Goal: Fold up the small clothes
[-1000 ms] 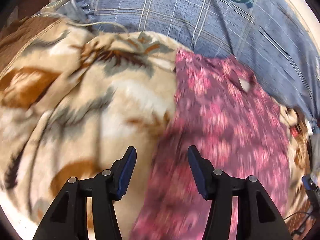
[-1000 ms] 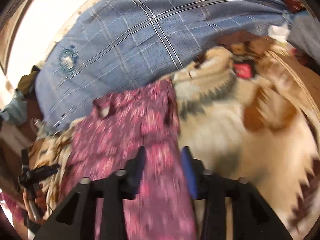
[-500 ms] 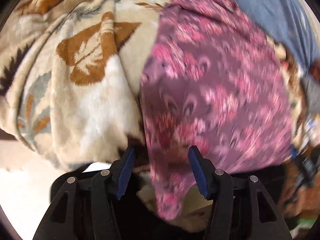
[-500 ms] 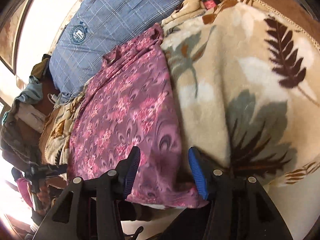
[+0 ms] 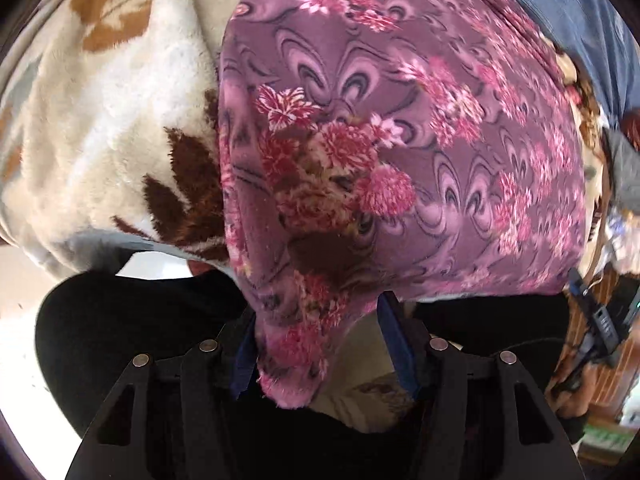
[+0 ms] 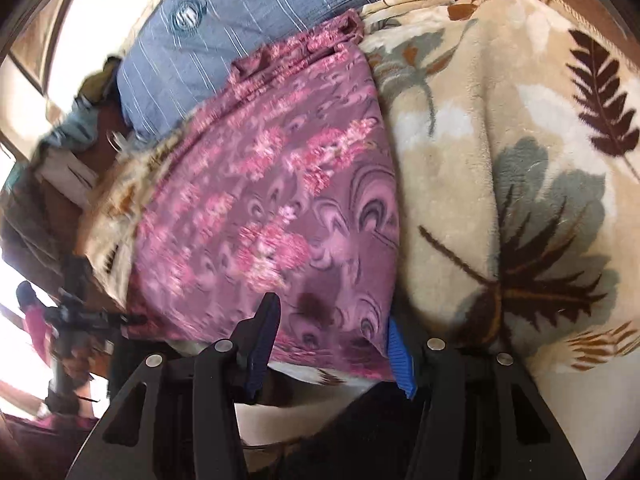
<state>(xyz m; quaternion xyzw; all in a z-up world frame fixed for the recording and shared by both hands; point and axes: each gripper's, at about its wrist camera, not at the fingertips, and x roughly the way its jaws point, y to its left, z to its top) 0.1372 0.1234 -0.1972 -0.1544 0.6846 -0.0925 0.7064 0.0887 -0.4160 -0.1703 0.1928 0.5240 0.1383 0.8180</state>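
A purple-pink floral garment (image 5: 400,140) lies spread on a cream leaf-print blanket (image 5: 120,120); it also shows in the right wrist view (image 6: 260,208). My left gripper (image 5: 316,340) is open, its jaws either side of the garment's near left corner, which hangs down between them. My right gripper (image 6: 332,344) is open, its jaws straddling the garment's near right corner at the blanket's edge (image 6: 500,200). Neither gripper pinches the cloth.
A blue checked pillow (image 6: 248,12) lies beyond the garment's far end. The blanket drops off the bed edge just in front of both grippers. Dark clothing (image 5: 120,328) sits below the edge. The other gripper (image 6: 80,316) shows at the left of the right wrist view.
Both grippers have drawn back from over the garment to its near hem. The near corners now sit between the open jaws.
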